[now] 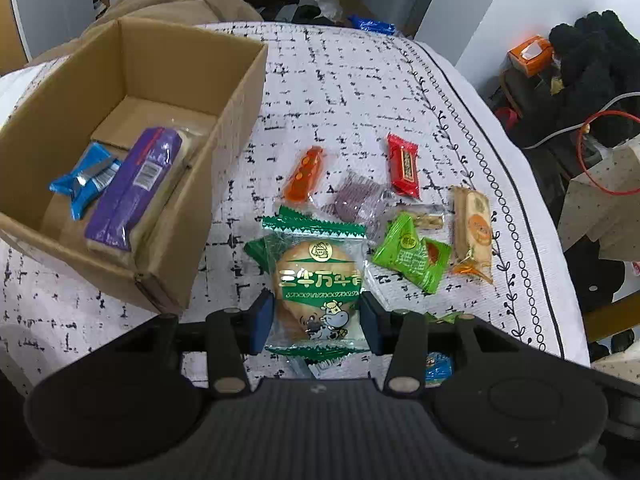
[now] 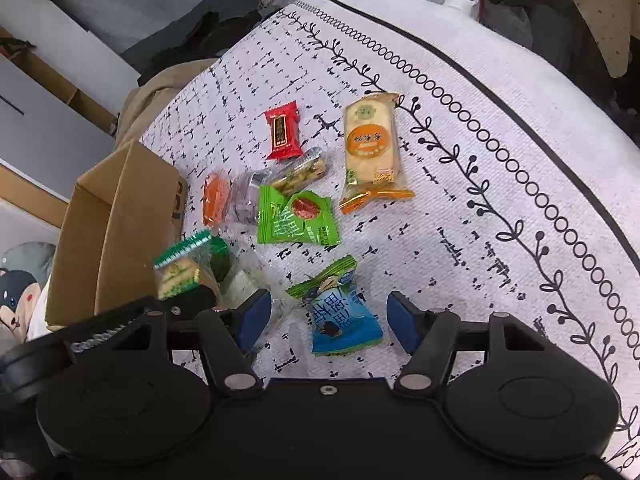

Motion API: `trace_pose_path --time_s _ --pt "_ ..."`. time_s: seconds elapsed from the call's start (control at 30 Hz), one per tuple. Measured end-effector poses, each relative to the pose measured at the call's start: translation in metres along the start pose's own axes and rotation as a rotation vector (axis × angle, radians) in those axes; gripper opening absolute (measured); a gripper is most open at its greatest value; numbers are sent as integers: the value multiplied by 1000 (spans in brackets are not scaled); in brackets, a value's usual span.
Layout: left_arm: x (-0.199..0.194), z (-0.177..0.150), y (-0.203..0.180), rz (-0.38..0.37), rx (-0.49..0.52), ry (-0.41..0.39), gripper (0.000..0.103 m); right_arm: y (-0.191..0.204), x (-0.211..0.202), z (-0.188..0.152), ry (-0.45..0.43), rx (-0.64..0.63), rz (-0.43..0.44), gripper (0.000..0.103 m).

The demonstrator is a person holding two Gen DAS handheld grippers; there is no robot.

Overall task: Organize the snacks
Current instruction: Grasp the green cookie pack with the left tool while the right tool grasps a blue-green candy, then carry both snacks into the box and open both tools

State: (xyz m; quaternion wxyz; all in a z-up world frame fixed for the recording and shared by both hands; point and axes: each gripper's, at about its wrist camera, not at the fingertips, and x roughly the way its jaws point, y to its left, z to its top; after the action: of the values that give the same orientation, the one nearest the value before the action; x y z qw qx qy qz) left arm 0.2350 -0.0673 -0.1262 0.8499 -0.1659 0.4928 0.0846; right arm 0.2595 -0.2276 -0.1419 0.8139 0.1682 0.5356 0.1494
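Presently the round biscuit packet (image 1: 318,286) is clamped by the left gripper (image 1: 316,318) just right of the cardboard box (image 1: 236,92) and should be carried level over its rim before release, while the right gripper (image 2: 328,320) stands open around a blue packet (image 2: 340,320).

A white patterned cloth (image 1: 360,92) is covering the surface. Beyond its far edge, a tan garment (image 1: 172,0) is lying heaped. To its right, black clothing (image 1: 592,64) is piling beside an orange box (image 1: 530,54) and a red cable (image 1: 600,152).
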Motion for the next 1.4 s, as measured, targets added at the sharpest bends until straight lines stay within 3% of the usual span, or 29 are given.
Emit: trace_pose_path --time_s 0.17,0.27,0.3,0.4,0.93,1.4 --pt "-8 3 3 -1 -1 -9 45 6 11 -4 22 -33 -30 60" --pt "-13 2 2 -5 7 -13 45 6 19 -5 36 -42 -48 36" --pt "-15 2 2 -6 11 -16 45 6 19 -5 32 -41 -46 35" --pt "-22 3 2 -6 18 -29 45 9 13 -6 9 -48 -38 21" --pt "-67 16 4 15 34 -116 45 10 -27 -5 -106 -20 29 19" --pt "-94 35 33 58 4 -186 45 45 -71 -1 -252 -66 190 19"
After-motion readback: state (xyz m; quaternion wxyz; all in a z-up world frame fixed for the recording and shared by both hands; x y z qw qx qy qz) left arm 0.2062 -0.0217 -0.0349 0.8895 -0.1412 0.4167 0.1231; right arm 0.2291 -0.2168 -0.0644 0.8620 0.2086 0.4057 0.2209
